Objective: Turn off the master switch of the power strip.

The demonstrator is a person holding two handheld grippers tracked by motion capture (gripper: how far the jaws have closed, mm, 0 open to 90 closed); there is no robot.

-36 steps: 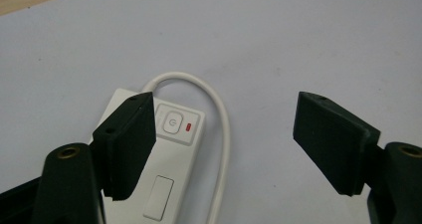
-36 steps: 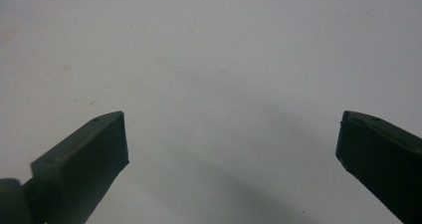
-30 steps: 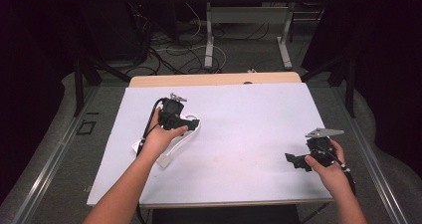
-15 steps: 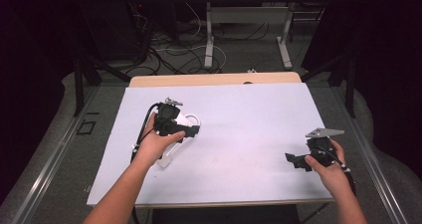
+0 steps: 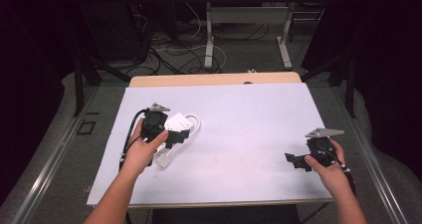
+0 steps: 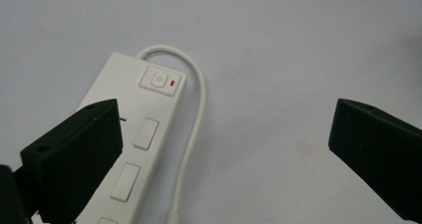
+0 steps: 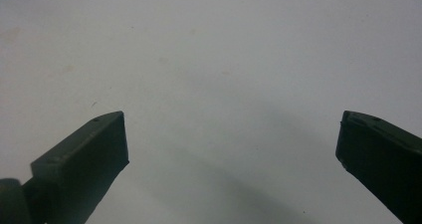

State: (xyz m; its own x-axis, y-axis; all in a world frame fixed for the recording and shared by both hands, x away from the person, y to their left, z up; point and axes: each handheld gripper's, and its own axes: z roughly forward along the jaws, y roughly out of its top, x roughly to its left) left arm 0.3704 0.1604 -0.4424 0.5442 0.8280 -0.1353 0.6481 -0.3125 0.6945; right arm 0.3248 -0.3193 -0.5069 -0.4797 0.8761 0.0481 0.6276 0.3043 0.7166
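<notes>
A white power strip lies flat on the left half of the white table, its cable looping off the far end. In the left gripper view the power strip shows a power button with a small red mark. My left gripper hovers over the strip; its jaws have just been opening. The left gripper is open, its pads touching nothing, with part of the strip and its cable below the gap. My right gripper rests open near the front right, and the right gripper has bare table between its jaws.
A wooden strip borders the table's far edge. Beyond it are desk legs and loose cables on the floor. Dark curtains close in both sides.
My left hand has drawn back to the left and a little toward the person, uncovering the strip's far end and its cable loop. The right hand has kept still.
</notes>
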